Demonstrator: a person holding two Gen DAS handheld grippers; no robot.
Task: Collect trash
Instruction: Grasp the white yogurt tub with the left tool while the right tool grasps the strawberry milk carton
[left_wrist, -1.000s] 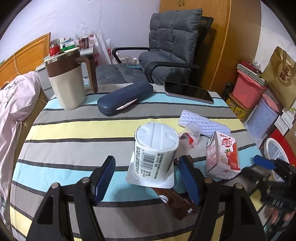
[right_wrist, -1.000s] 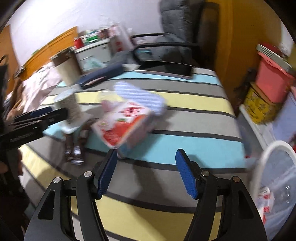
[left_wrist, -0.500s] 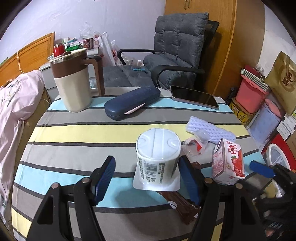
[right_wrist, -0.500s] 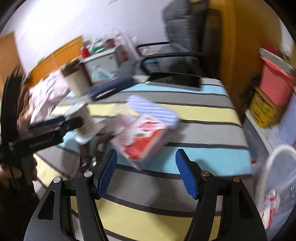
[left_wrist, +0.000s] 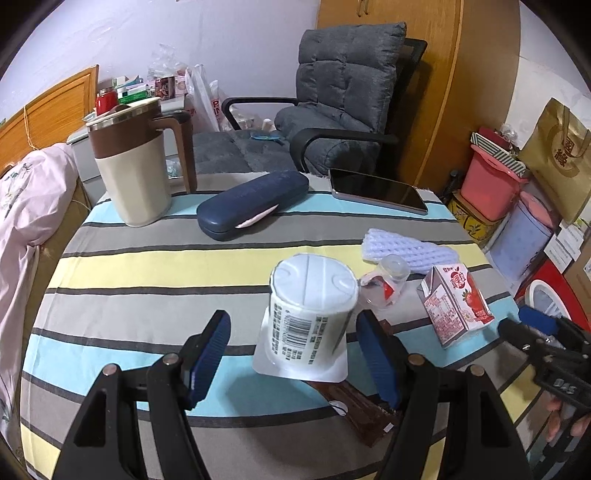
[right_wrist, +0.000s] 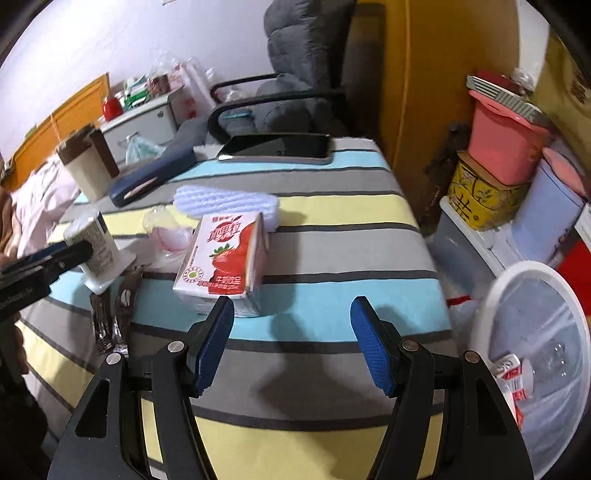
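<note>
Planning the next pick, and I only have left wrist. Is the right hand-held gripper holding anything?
Observer: No. The right hand-held gripper is open, with nothing between its blue pads.
Operator: Where is the strawberry carton relative to it?
Observer: The strawberry carton sits just beyond the tip of its left finger, to the left of the gap and not between the pads.
Operator: Anything in the bin yet?
Observer: Yes. The white-rimmed bin beside the table holds a clear bottle with a red label.
</note>
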